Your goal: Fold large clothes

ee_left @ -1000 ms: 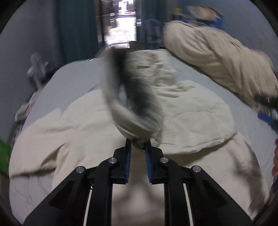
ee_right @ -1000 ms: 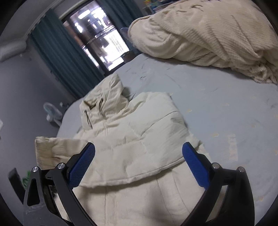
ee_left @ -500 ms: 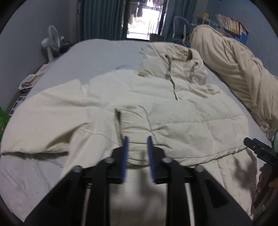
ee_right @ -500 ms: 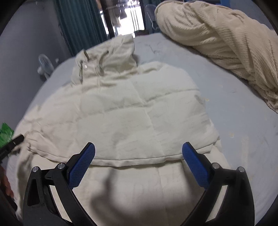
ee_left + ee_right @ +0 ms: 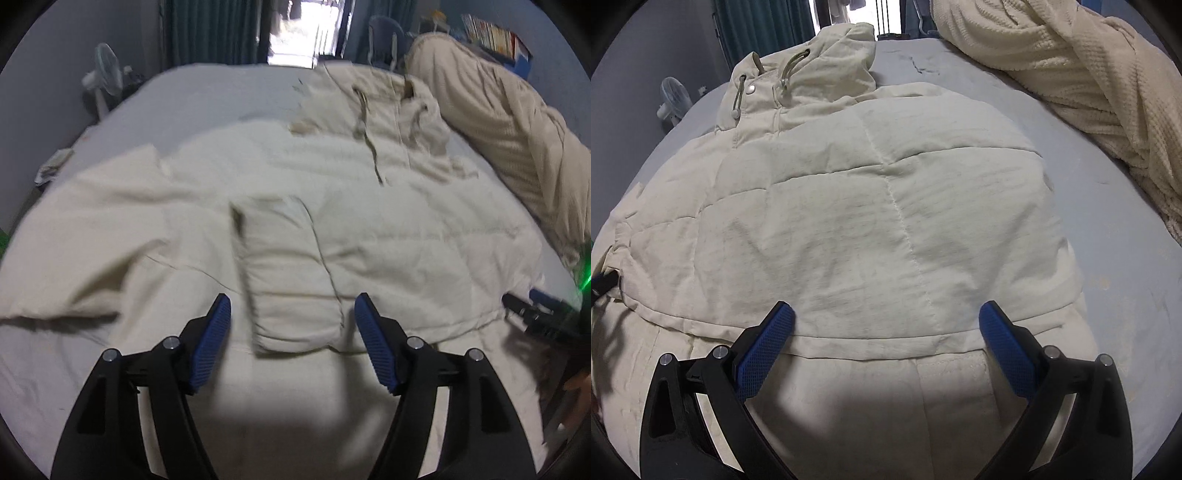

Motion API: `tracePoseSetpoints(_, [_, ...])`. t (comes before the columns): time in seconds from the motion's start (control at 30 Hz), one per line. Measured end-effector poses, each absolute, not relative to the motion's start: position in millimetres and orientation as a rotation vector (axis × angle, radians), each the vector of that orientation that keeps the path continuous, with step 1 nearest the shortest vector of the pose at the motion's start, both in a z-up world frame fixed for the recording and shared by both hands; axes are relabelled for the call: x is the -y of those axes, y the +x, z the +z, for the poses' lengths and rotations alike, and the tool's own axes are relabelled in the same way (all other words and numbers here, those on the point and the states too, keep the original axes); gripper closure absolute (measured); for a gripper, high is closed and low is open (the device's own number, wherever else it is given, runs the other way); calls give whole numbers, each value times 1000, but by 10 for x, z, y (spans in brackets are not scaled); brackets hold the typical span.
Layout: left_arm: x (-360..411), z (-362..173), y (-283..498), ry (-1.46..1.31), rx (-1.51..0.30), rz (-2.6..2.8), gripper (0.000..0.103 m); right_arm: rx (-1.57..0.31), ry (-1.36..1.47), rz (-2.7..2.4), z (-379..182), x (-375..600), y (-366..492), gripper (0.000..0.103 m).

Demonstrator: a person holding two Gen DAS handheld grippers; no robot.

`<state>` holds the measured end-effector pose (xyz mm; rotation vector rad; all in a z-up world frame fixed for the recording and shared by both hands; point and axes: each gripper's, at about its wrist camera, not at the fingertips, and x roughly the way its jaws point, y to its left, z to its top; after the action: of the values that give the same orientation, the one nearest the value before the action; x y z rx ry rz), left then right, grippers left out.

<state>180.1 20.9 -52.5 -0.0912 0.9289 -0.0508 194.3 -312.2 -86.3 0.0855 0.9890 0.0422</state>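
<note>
Two tools over cream hooded jacket [image 5: 871,206] flat on bed [image 5: 1115,236] | left tool [image 5: 291,332] jaws opening, sleeve cuff [image 5: 288,273] between, ungripped | right tool [image 5: 886,328] wide, empty | step: sleeve laid inward | next: likely grip hem, fold toward hood

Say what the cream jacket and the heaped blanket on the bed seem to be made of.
Jacket: probably matte woven shell with padding, judging by stitched quilt lines and puffy panels. Blanket: likely soft fleece or knit, from its ribbed, waffled surface; the fibre can't be told.
</note>
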Motion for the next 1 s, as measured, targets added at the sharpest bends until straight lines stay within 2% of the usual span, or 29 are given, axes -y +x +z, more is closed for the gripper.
tracePoseSetpoints(0.17, [-685, -225, 1634, -168, -871, 18, 21, -998, 62, 31, -826, 3105, 1929, 6])
tracePoseSetpoints(0.27, [-1053, -140, 1539, -202, -864, 102, 17, -966, 76, 11, -688, 3078, 1900, 6])
tracePoseSetpoints(0.5, [-2116, -150, 1267, -391, -868, 270, 16, -853, 150, 119, -233, 2838, 1588, 6])
tracePoseSetpoints(0.63, [-2780, -399, 1130, -557, -882, 327, 16, -829, 170, 213, -30, 2650, 1334, 6])
tracePoseSetpoints(0.83, [-3461, -860, 1075, -777, -891, 371, 16, -843, 197, 282, -24, 2463, 1107, 6])
tracePoseSetpoints(1.0, [-3959, -968, 981, -915, -750, 390, 17, -857, 125, 274, -131, 2311, 1203, 6])
